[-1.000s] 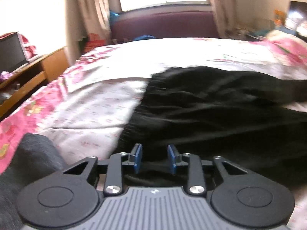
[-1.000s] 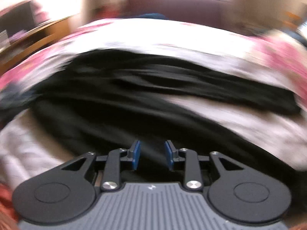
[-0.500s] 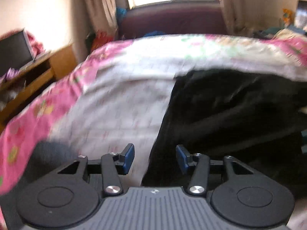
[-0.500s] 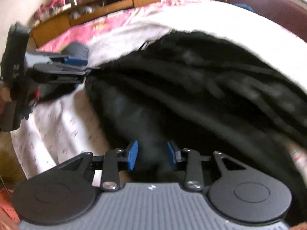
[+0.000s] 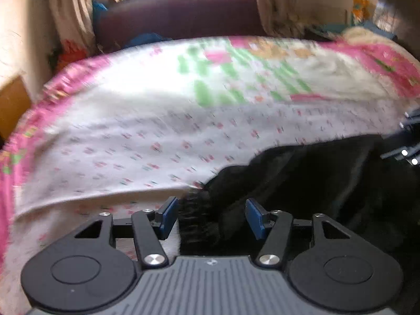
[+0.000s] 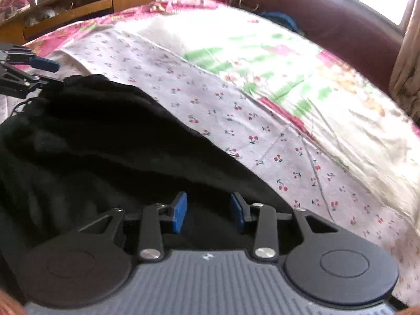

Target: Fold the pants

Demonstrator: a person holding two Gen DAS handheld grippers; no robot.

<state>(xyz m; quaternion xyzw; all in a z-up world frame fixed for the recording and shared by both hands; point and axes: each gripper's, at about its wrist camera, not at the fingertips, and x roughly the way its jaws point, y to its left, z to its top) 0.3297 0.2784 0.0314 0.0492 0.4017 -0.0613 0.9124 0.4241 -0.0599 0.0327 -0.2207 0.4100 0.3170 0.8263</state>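
Black pants (image 5: 315, 183) lie crumpled on a bed with a white cherry-print sheet (image 5: 157, 136). My left gripper (image 5: 211, 216) is open, with the gathered waistband end of the pants between its blue pads. In the right wrist view the pants (image 6: 105, 144) spread across the lower left. My right gripper (image 6: 208, 214) is open, low over the black cloth, with cloth between its pads. The left gripper also shows in the right wrist view (image 6: 44, 74), at the far left edge on the pants' end. The right gripper's arms show at the right edge of the left wrist view (image 5: 409, 144).
A pink floral bedspread (image 6: 262, 52) covers the bed beyond the sheet. A dark red headboard or sofa (image 5: 178, 18) stands under a bright window. A wooden cabinet (image 6: 78, 2) with clutter is at the left of the bed. Curtains hang on both sides of the window.
Both grippers have swung round the bed. The left gripper's jaws have opened wider and now sit around the waistband end. The right gripper has opened a little over the cloth.
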